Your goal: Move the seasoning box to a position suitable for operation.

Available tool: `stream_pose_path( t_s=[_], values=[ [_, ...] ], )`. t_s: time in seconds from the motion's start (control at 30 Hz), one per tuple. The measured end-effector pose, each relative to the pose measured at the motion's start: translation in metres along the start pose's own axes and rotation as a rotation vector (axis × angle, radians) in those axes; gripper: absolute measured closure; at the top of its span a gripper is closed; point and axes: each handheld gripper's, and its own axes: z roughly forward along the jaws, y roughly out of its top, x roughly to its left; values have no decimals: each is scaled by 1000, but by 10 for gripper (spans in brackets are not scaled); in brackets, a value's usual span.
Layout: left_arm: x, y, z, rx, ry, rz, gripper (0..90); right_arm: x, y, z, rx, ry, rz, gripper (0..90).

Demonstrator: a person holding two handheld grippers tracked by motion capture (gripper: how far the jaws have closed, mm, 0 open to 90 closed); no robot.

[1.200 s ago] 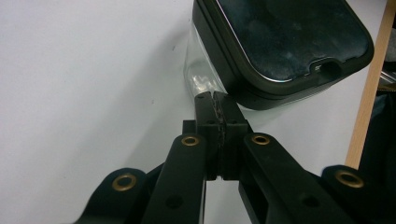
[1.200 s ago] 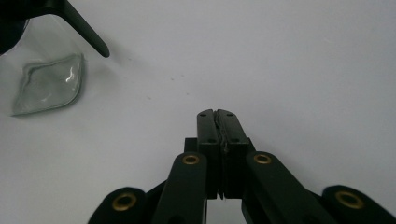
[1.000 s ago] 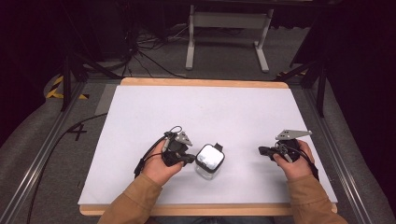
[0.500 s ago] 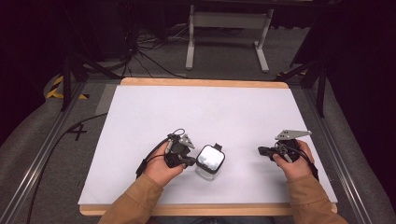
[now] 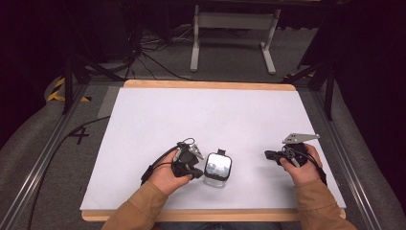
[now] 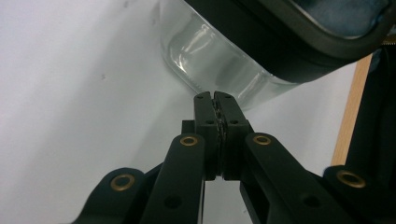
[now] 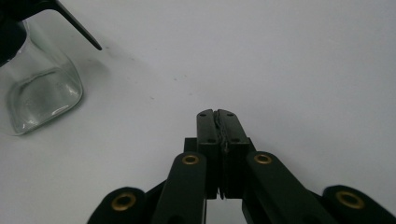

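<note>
I see the white table (image 5: pixel 206 120) with its wooden edge, bare apart from one thing, with a grey frame (image 5: pixel 233 28) and cables on the floor well beyond it and nothing between my claws and the jar. The jar (image 5: pixel 218 167) is clear glass with a dark lid, stands near the front edge between my hands, and I cannot tell what, if anything, is in it. My left claw (image 6: pixel 214 95) has its jaws pressed together on nothing, tips just beside the jar's glass wall, and my right claw (image 7: pixel 217 113) is likewise pressed together and empty, well apart from the jar, low over bare table.
</note>
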Motion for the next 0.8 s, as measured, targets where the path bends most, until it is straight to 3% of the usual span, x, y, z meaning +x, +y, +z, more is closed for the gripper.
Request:
stream_pose_path(
  t_s=[0.5,0.67,0.8],
  values=[
    [-14,6,11,27,-29,51,881,1,0,1,4,1,-5,893],
    [-13,6,8,13,-42,40,864,1,0,1,1,1,-3,894],
    [-9,5,-6,-36,-34,27,853,2,1,-1,-2,6,-9,895]
  ],
)
